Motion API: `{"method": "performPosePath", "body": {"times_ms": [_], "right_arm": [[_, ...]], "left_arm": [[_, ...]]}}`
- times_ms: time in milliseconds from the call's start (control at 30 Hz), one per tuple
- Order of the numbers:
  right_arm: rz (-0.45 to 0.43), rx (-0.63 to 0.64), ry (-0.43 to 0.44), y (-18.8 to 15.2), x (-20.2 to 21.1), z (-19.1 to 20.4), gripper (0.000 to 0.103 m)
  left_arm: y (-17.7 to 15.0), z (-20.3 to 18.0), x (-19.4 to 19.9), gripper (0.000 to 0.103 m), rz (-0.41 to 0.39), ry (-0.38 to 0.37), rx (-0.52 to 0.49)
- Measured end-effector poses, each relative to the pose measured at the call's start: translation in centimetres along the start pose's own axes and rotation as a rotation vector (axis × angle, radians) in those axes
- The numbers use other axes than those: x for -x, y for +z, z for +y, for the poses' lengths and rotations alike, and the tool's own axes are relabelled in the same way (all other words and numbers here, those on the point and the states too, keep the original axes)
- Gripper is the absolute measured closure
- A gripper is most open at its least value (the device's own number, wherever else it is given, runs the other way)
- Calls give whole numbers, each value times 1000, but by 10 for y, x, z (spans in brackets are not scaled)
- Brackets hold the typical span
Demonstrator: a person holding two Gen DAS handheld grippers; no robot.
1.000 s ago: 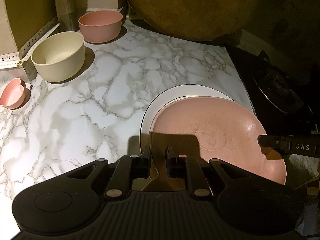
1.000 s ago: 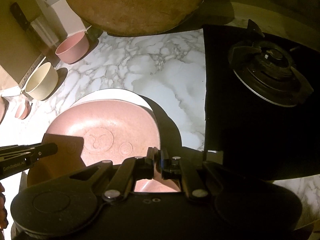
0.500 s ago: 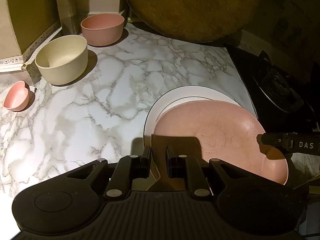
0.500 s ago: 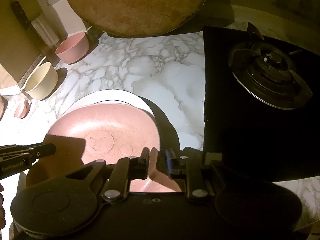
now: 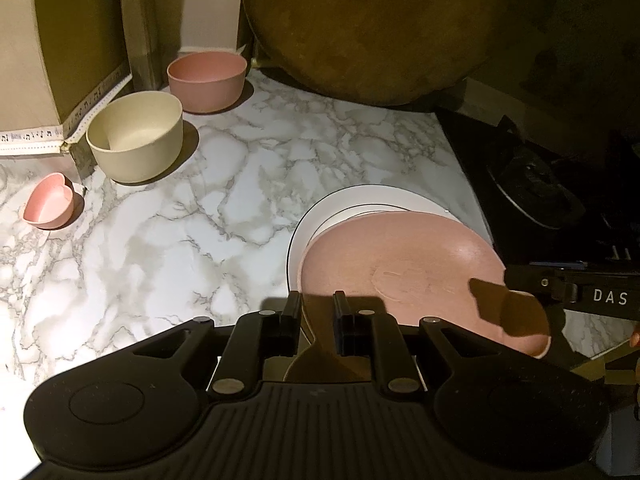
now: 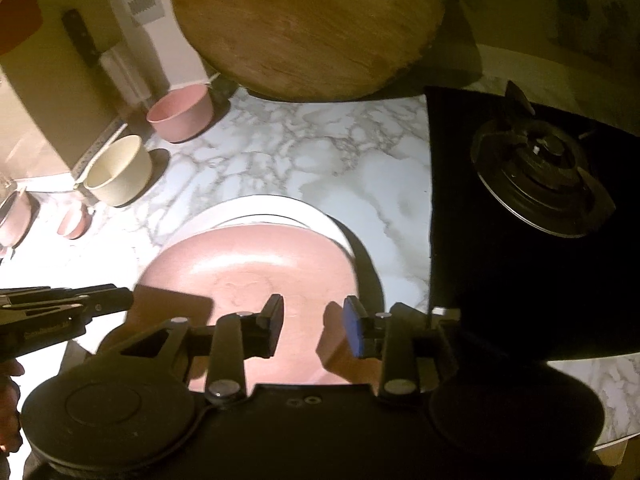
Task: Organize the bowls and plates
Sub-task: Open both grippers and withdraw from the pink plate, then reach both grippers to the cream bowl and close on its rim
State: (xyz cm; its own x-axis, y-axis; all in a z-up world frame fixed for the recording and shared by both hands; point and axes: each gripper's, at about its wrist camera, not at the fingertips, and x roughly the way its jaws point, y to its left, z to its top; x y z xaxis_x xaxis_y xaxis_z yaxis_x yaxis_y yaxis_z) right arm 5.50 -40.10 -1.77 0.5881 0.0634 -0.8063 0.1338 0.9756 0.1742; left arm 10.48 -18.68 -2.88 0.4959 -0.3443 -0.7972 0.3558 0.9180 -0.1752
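counter (image 5: 248, 184): I see marble top filling the left wrist view; black hob (image 6: 500, 216) along its 3 o'clock edge, burner (image 6: 540, 184) on it.
board (image 5: 360, 28): big round wooden board leaning at 12 o'clock, behind everything.
white plate (image 5: 360, 200): flat on the counter, just beside the hob edge; only its far arc shows at 12 o'clock of the pink one.
pink plate (image 5: 400, 264): lies on the white plate, offset toward me, near rim overhanging it. Far rim looks seated, near rim may be a touch raised; can't confirm in this light.
key relation: pink plate sits directly ahead of both tools, at 12 o'clock of each. Left one has it by the near rim; right one comes in from the plate's 3 o'clock side in the left wrist view.
bowls: pink bowl (image 5: 206, 80) and cream bowl (image 5: 136, 140) at 10 o'clock, well apart from the plates; small heart dish (image 5: 50, 200) at 9 o'clock.
left gripper (image 5: 316, 320): jaws drawn nearly together, clamped on the pink plate's near rim.
right gripper (image 6: 314, 320): jaws opening now, pads clear on both sides; plate surface shows in the gap, nothing pinched.
read: I'd say the right is letting go, so the left carries the plate alone. Next move hinges on the left's hold on that rim.
risk: one-rim hold on a wide plate, could pivot or slide on the white one.
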Motion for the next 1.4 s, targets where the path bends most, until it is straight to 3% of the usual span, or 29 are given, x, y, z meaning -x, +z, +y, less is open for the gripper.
{"method": "performPosePath", "body": {"times_ms": [233, 300, 433, 667, 867, 1067, 1400], "right_arm": [[-43, 29, 38, -5, 19, 27, 59], [-58, 39, 51, -6, 24, 36, 52], [-92, 65, 83, -7, 35, 55, 41], [-133, 121, 119, -6, 44, 90, 25], [-163, 169, 156, -3, 47, 120, 7], [-166, 212, 183, 6, 40, 145, 2], [-170, 281, 225, 43, 13, 175, 1]], "left_arm": [[-6, 8, 27, 86, -53, -11, -3], [-8, 12, 35, 79, -73, -7, -1], [-13, 20, 54, 45, -129, 12, 4], [-21, 39, 81, 44, -188, 43, 23], [-25, 59, 98, 36, -230, 86, 65], [-25, 79, 109, 25, -270, 140, 121], [-3, 113, 99, 23, -299, 226, 214]]}}
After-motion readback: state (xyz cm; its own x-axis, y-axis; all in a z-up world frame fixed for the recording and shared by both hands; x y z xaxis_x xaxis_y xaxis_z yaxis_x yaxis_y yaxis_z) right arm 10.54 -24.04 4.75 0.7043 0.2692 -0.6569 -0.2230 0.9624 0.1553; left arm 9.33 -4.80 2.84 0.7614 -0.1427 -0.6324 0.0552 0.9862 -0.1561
